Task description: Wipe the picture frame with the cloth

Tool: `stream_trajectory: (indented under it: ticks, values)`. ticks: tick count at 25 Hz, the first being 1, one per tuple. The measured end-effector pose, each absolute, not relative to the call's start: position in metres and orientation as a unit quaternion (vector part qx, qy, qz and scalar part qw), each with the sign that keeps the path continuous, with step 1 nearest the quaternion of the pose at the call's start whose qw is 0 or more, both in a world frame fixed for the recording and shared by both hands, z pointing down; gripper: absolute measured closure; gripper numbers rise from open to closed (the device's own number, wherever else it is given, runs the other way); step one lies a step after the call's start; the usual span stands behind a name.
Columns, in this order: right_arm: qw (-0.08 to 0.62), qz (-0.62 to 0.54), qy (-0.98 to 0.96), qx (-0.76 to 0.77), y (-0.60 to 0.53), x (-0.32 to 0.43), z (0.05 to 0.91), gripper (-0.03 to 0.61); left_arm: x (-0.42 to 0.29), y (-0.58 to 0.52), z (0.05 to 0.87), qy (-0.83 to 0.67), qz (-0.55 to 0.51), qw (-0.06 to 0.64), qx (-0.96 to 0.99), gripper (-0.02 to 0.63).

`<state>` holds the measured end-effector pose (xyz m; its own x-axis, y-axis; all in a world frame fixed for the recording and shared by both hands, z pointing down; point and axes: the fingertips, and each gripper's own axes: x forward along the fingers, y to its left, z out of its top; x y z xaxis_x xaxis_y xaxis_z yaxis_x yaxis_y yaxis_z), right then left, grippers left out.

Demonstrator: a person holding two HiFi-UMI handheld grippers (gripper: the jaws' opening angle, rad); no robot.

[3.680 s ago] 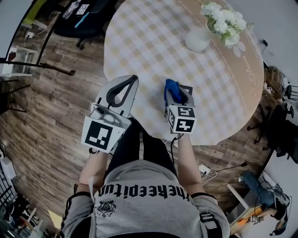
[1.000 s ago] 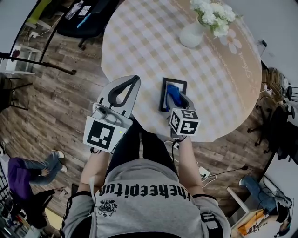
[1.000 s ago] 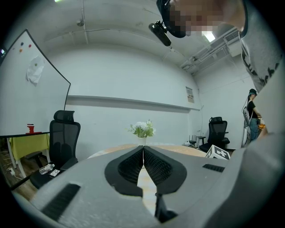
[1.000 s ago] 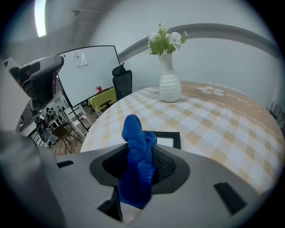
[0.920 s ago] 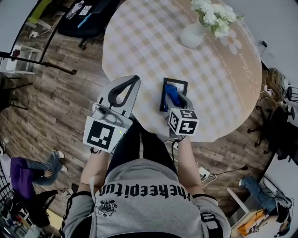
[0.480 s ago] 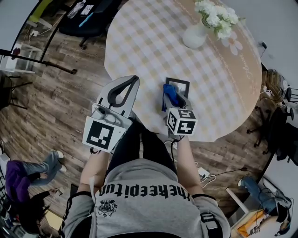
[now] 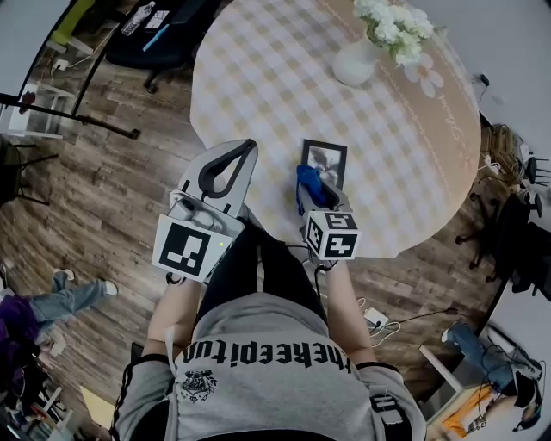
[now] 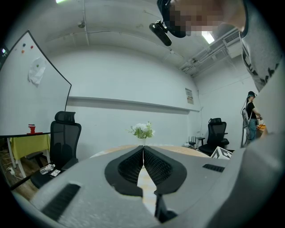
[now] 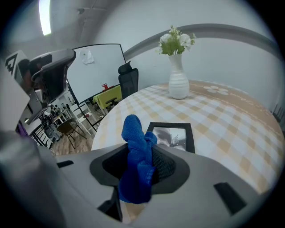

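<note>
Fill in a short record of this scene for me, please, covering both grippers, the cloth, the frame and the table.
left gripper: shut, empty, at the table's near edge
right gripper: shut on the blue cloth
blue cloth: by the picture frame's near edge; contact unclear
picture frame: flat on the table, black border
table: round, checked cover; white vase with flowers

The black picture frame (image 7: 325, 163) lies flat on the checked worktop (image 7: 258, 77). The bunched blue cloth (image 7: 307, 183), pinched in the right claw (image 9: 141, 153), is at its near edge.
</note>
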<state>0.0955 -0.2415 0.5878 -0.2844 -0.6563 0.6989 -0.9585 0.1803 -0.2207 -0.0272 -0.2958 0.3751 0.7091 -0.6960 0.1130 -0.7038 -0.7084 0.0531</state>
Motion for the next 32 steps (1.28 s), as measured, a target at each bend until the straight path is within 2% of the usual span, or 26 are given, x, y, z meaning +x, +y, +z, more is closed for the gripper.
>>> stream_trajectory:
  ticks: [18,32]
  values:
    - [0.249,0.302,-0.72,0.573,-0.229,0.139,0.588,0.433,-0.007,-0.279,0.367,-0.379,0.045,0.034,0.924,0.597]
    - [0.234,0.308,-0.704,0.596,-0.22,0.181,0.583,0.433,0.014,-0.271,0.361,-0.375,0.046,0.025,0.925,0.597]
